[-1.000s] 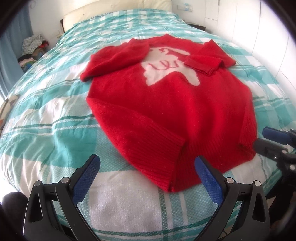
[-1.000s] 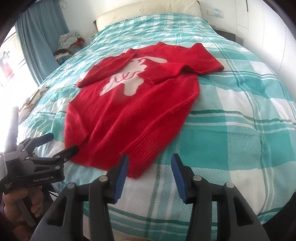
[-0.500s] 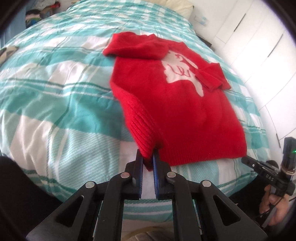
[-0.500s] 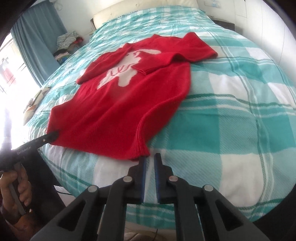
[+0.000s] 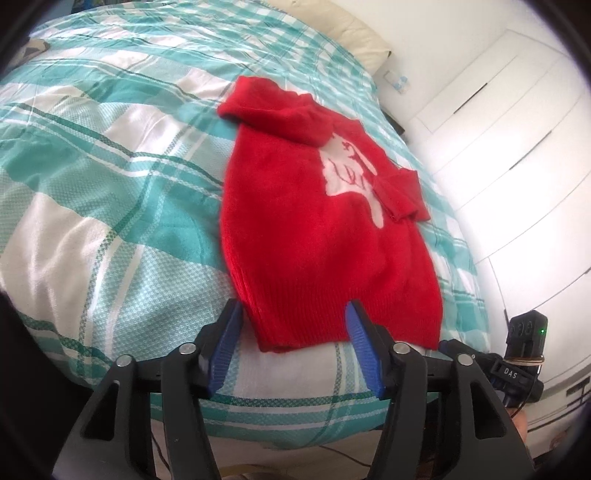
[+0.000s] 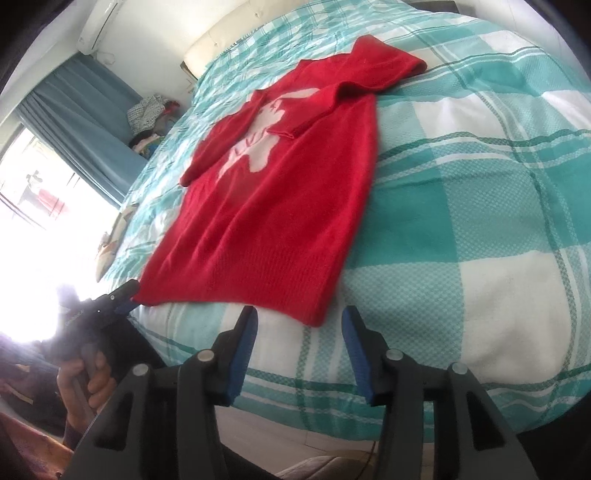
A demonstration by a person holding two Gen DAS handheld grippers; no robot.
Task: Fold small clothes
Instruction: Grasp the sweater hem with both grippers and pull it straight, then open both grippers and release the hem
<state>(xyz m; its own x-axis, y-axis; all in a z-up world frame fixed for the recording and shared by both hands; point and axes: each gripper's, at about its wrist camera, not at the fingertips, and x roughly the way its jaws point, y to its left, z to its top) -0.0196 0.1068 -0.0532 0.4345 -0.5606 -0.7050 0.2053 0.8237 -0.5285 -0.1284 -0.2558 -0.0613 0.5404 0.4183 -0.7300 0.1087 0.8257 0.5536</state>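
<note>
Red and fuzzy, the sweater (image 5: 317,229) lies flat on the checked bed cover (image 5: 110,206), with a white shape on its chest. Both sleeves are already folded in across the front. Its long way runs from the bottom hem, close to the two claws, up to the neck at the far end near the pillow (image 5: 332,33).

The left gripper (image 5: 293,343) sits right at the hem's left corner. Its blue jaws have just been opening, and they stand apart with the corner of the hem between them, but the pads do not squeeze it. The right gripper (image 6: 299,345) sits at the hem's right corner. Its jaws have just been opening too, and the corner's tip reaches between them, not pinched.

So each claw is nearest its own corner. The next move is probably to pinch both corners and carry the hem straight up toward the neck.
</note>
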